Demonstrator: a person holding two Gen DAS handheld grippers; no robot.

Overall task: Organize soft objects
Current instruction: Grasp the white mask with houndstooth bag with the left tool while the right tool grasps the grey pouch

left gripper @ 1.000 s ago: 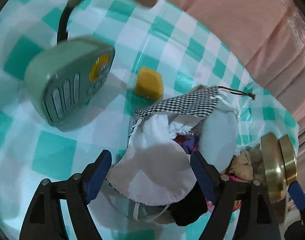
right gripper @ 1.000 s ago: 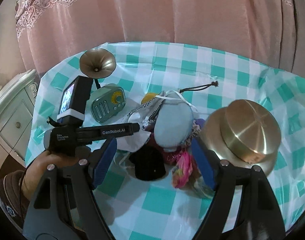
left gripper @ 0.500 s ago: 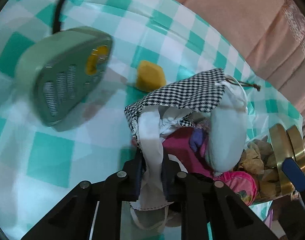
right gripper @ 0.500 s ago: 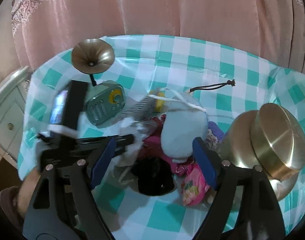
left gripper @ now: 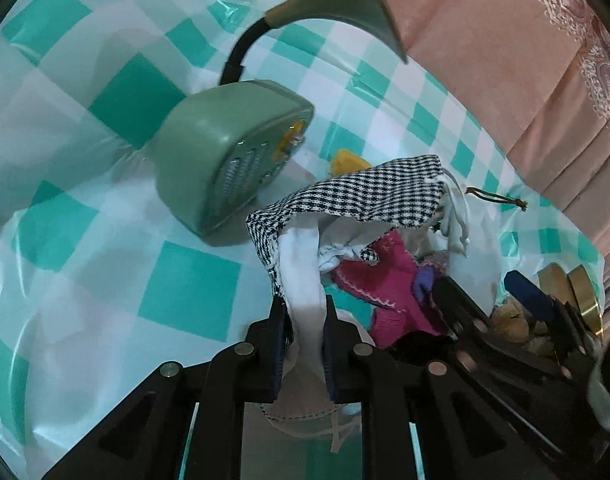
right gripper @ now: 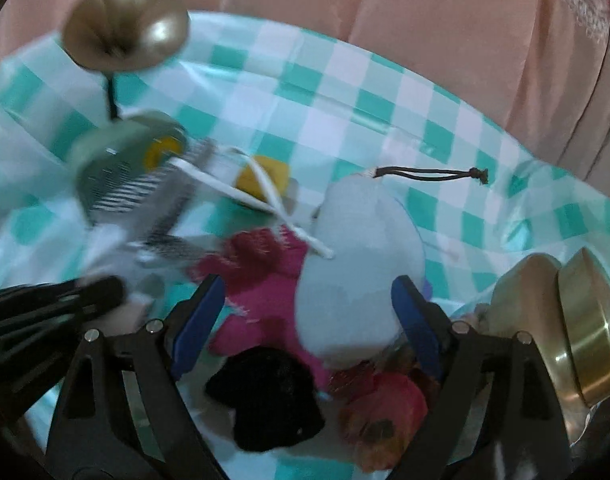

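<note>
Black-and-white houndstooth drawstring pouch (left gripper: 357, 196) with white lining sits mid-tabletop, mouth facing the person. A second ago the left claw (left gripper: 305, 344) straddled the white lining flap wide; now it's pinched shut on that flap (left gripper: 303, 280) and has tugged it back, so the mouth gapes. Means the pouch is held open for loading, I'd say.

Right claw (right gripper: 305, 320) has just been opening and has dropped in closer; spread wide around the pale grey-white plush (right gripper: 361, 264), pads not pressing. Plush overlaps the pouch mouth; whether it's inside, can't tell.

Pile beside it: magenta knit piece (right gripper: 265, 276), black fuzzy lump (right gripper: 265, 404), pink printed item (right gripper: 385, 408).

Green retro radio with horn (left gripper: 229, 152) behind-left, yellow block (right gripper: 265, 176) behind, brass lidded dish (right gripper: 585, 328) right edge.
</note>
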